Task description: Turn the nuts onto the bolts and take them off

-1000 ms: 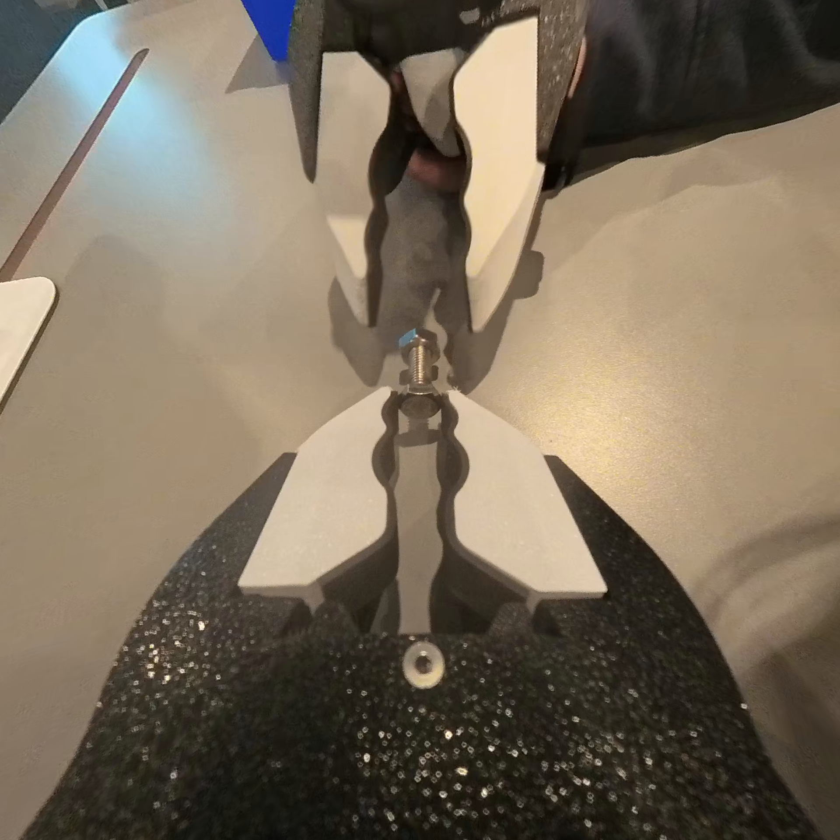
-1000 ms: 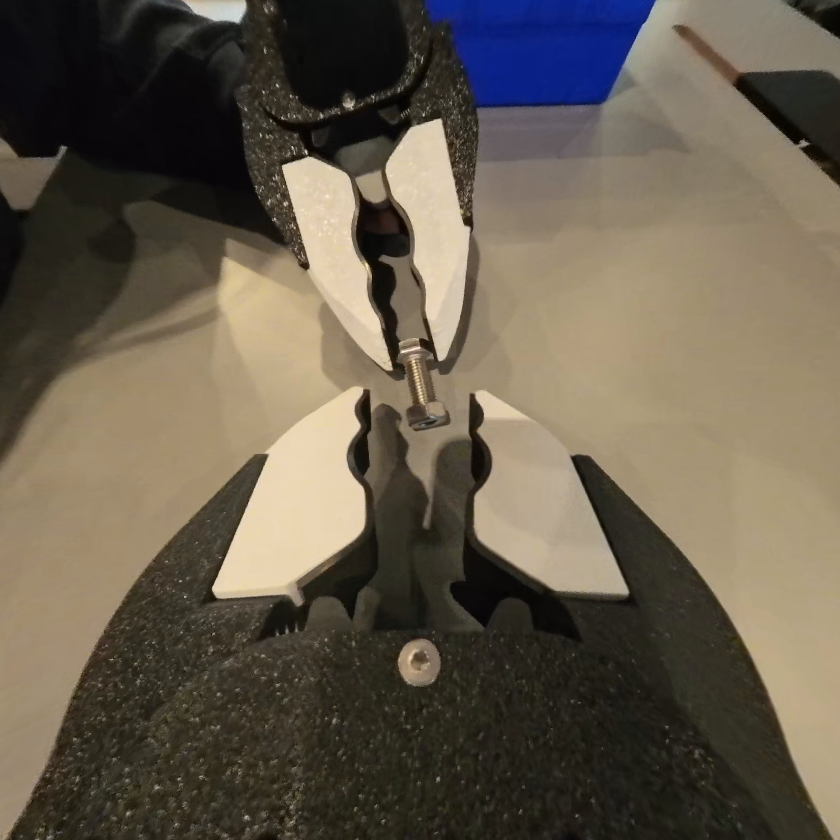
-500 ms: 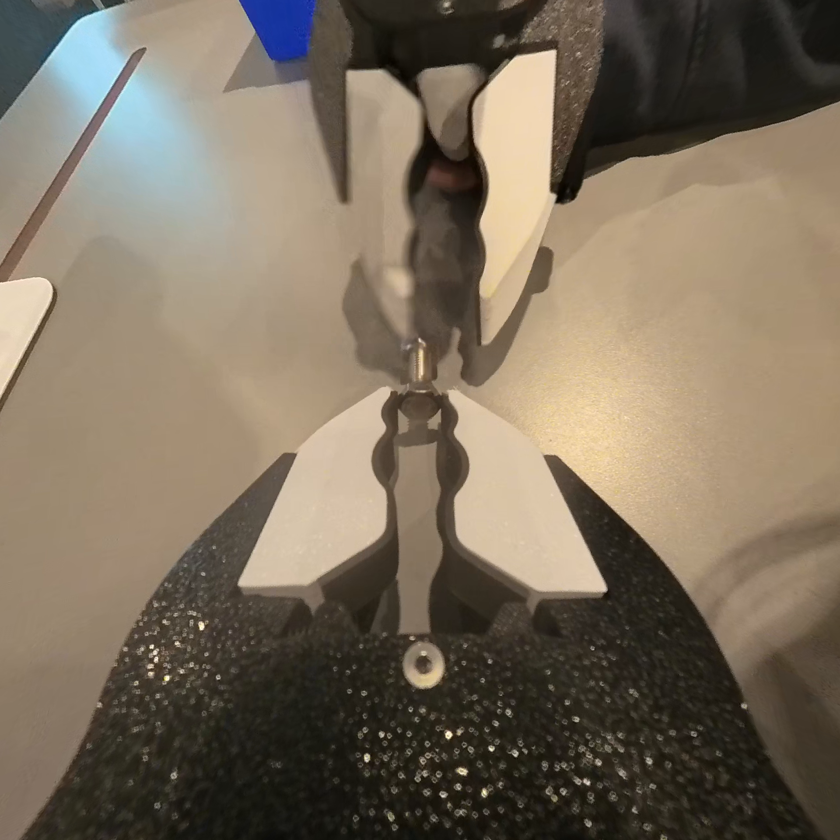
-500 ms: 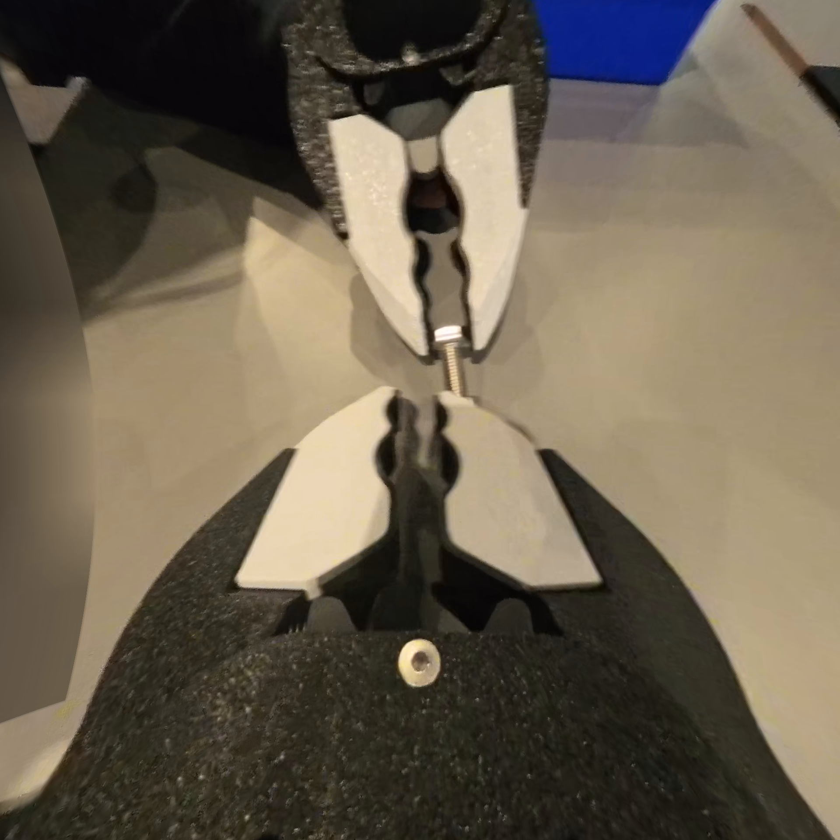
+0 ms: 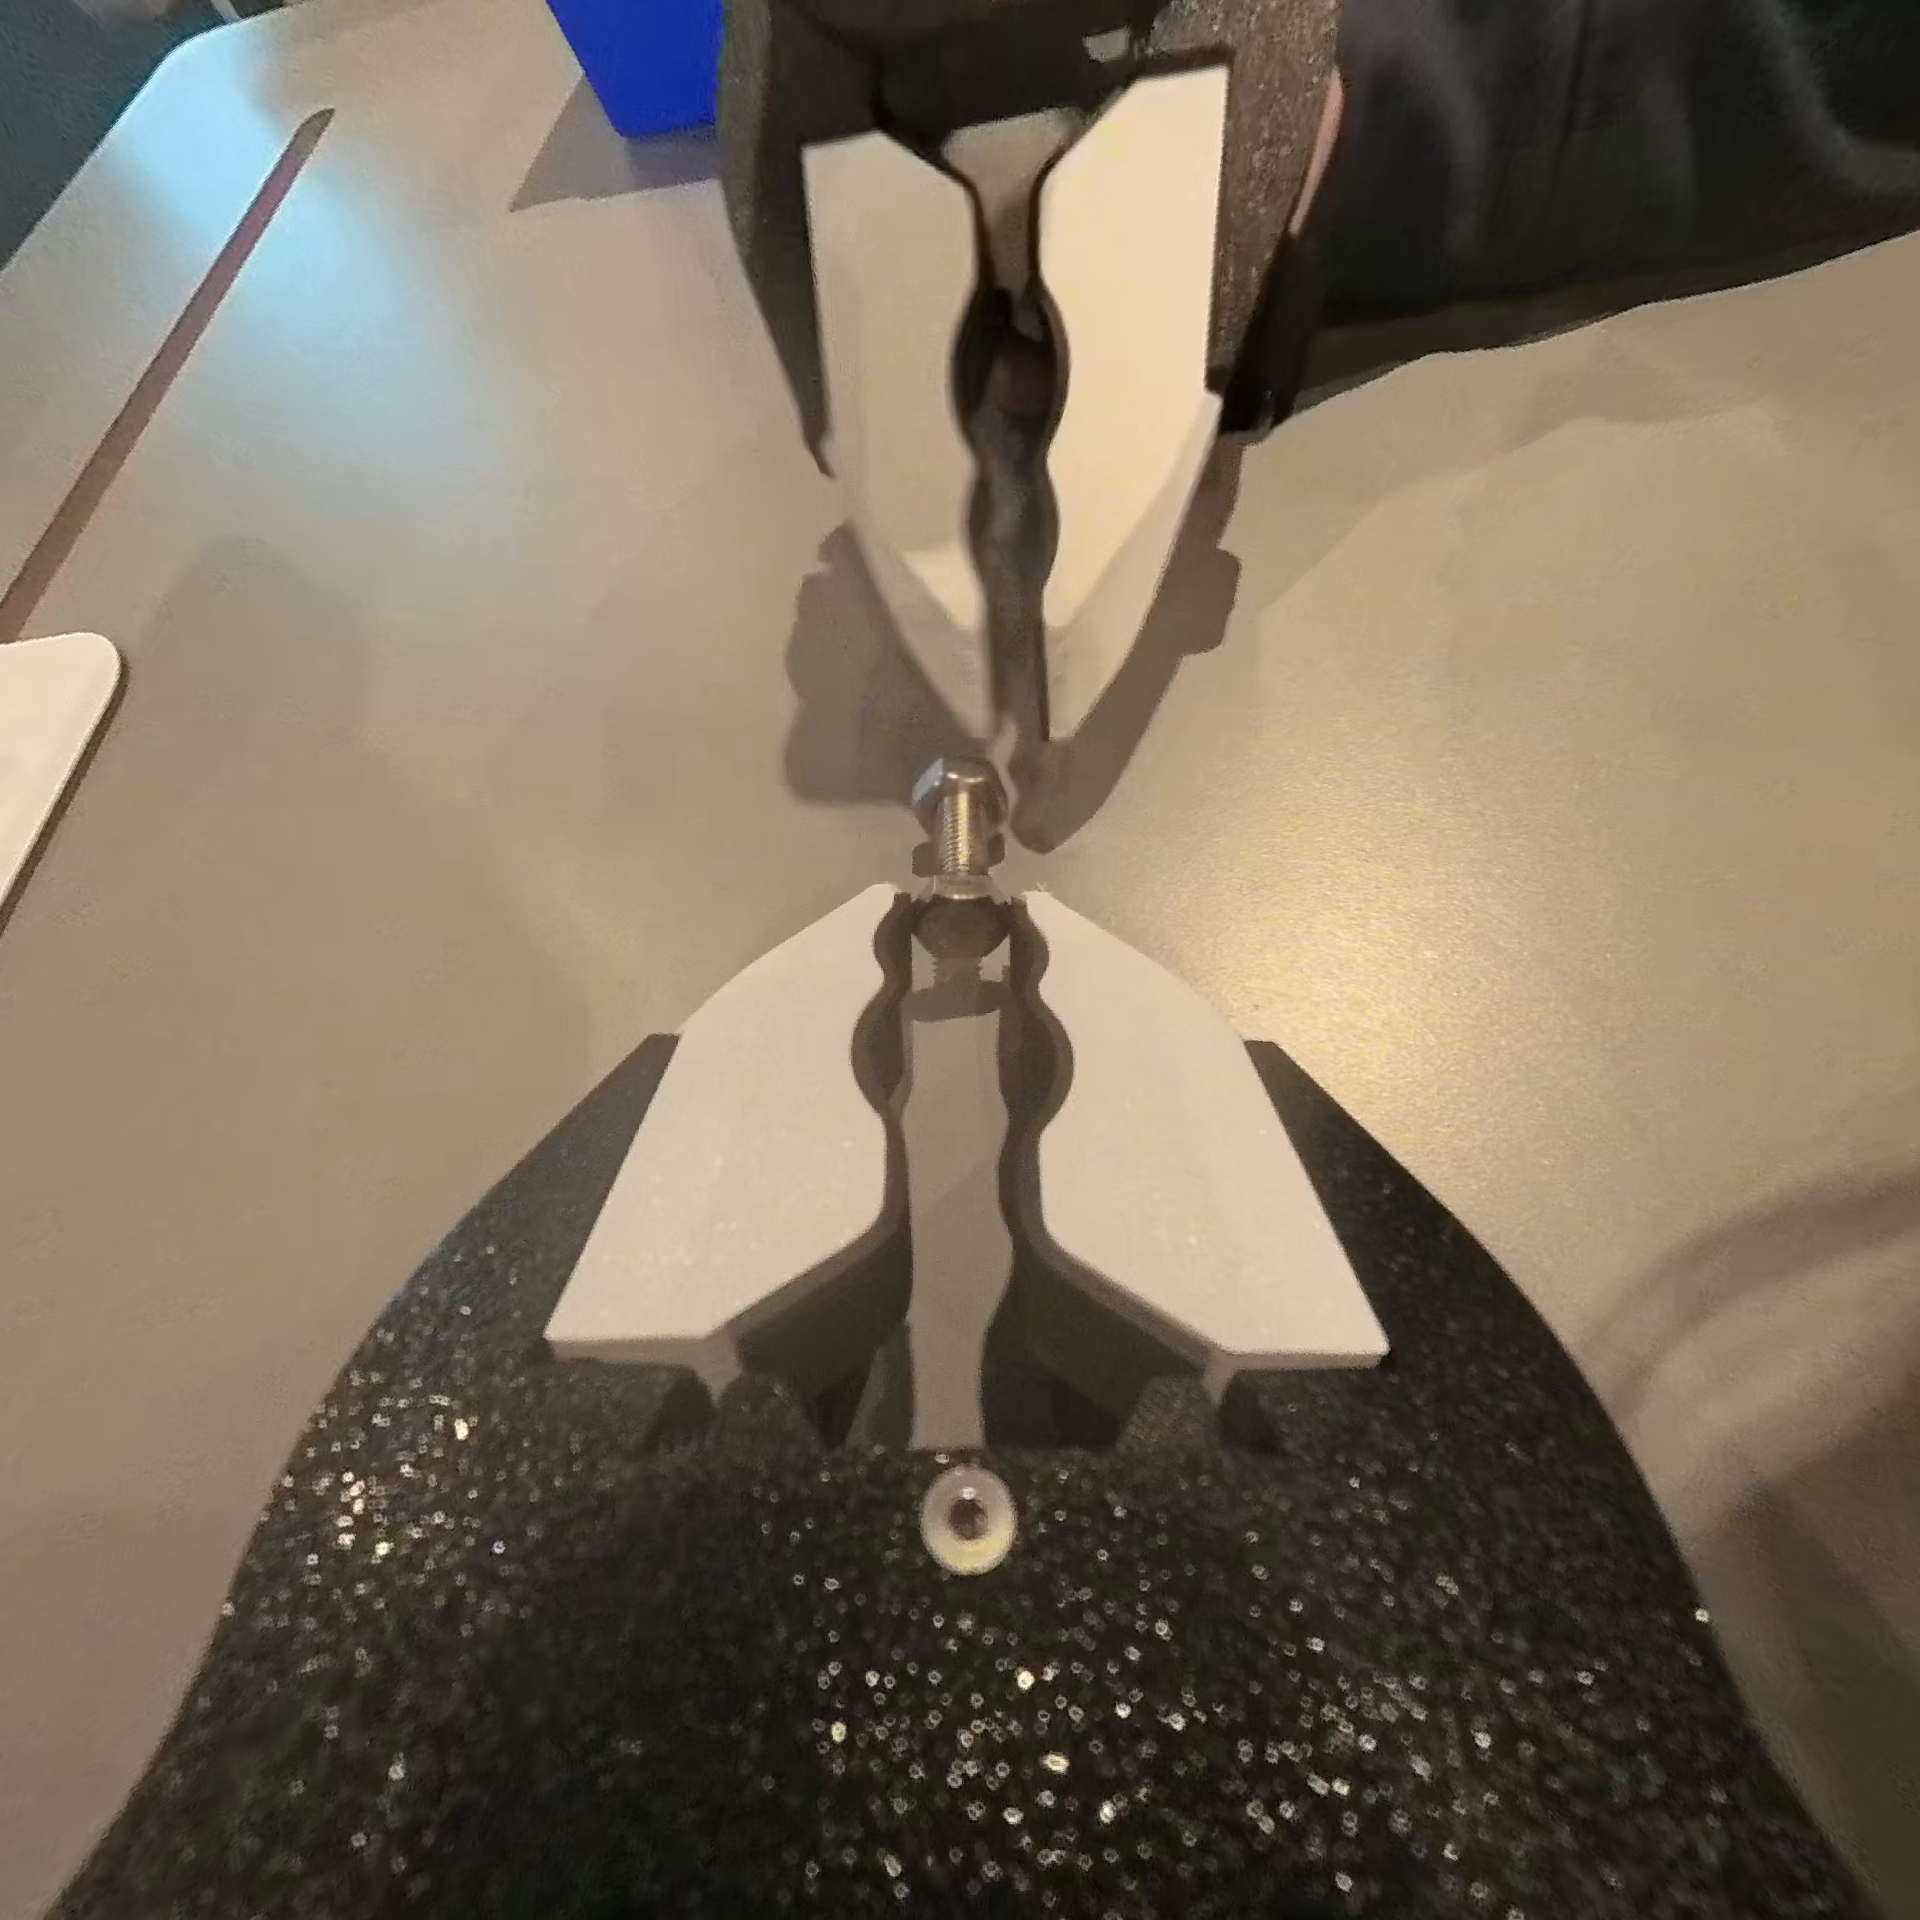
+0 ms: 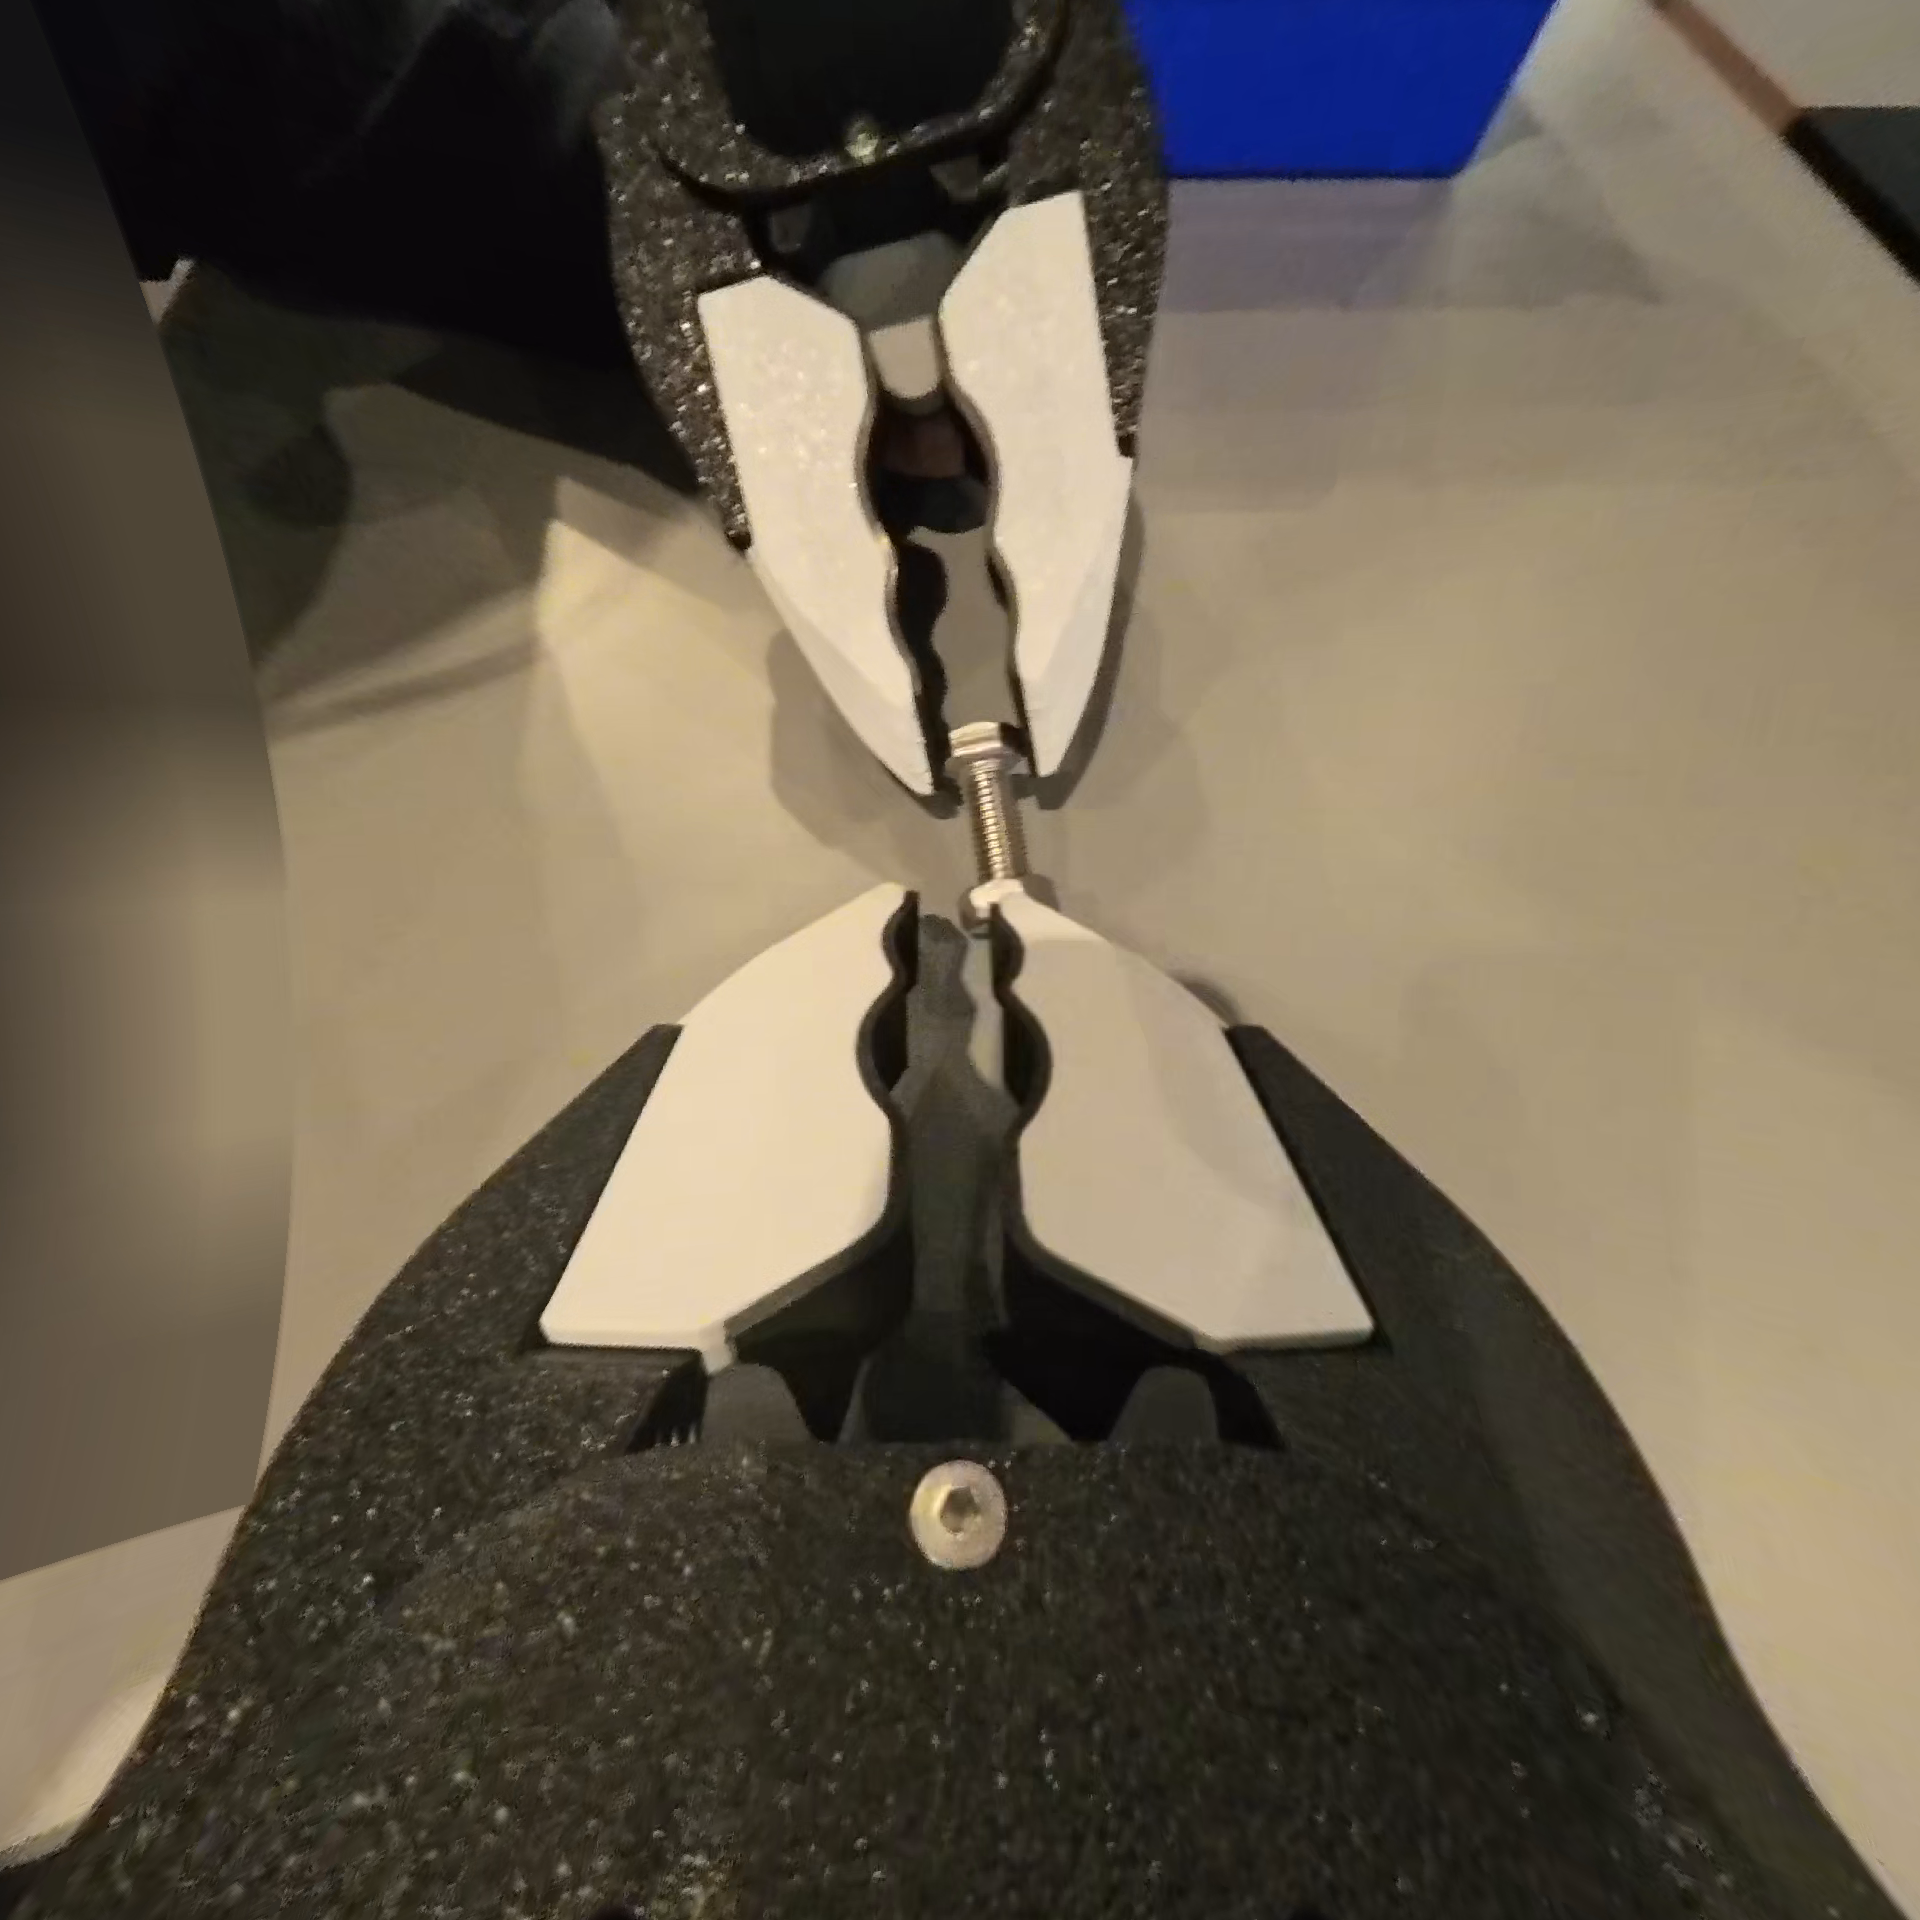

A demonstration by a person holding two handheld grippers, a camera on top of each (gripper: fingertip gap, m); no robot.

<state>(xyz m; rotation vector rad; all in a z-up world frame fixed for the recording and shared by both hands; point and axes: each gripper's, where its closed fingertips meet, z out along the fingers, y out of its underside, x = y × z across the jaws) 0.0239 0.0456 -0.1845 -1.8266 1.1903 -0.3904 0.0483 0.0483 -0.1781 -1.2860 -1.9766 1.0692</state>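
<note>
A small steel bolt (image 5: pixel 958 836) is held level above the grey table (image 5: pixel 416 987) between my two grippers, which face each other. My left gripper (image 5: pixel 958 906) is shut on the bolt's head; it also shows in the right wrist view (image 6: pixel 979 764), where the threaded shaft (image 6: pixel 994 826) points toward my right gripper. A steel nut (image 5: pixel 956 792) sits on the far end of the thread. My right gripper (image 6: pixel 948 902) has its jaws drawn in to a narrow gap at the nut (image 6: pixel 985 902), which shows at its right fingertip, partly hidden. It also shows in the left wrist view (image 5: pixel 1013 732).
A blue box (image 5: pixel 665 62) stands at the table's far edge, also in the right wrist view (image 6: pixel 1320 83). A white flat object (image 5: pixel 42 727) lies at the left edge. A dark strip (image 5: pixel 156 364) runs along the table. A person's dark sleeve (image 5: pixel 1610 156) is behind the right gripper. Both grippers' tips are close together, under 4 cm apart. Both grippers' tips are roughly 30 cm from the white flat object (image 5: pixel 42 727).
My right gripper was open around the nut a second ago and has closed in on it. My left gripper has kept hold of the bolt head.
</note>
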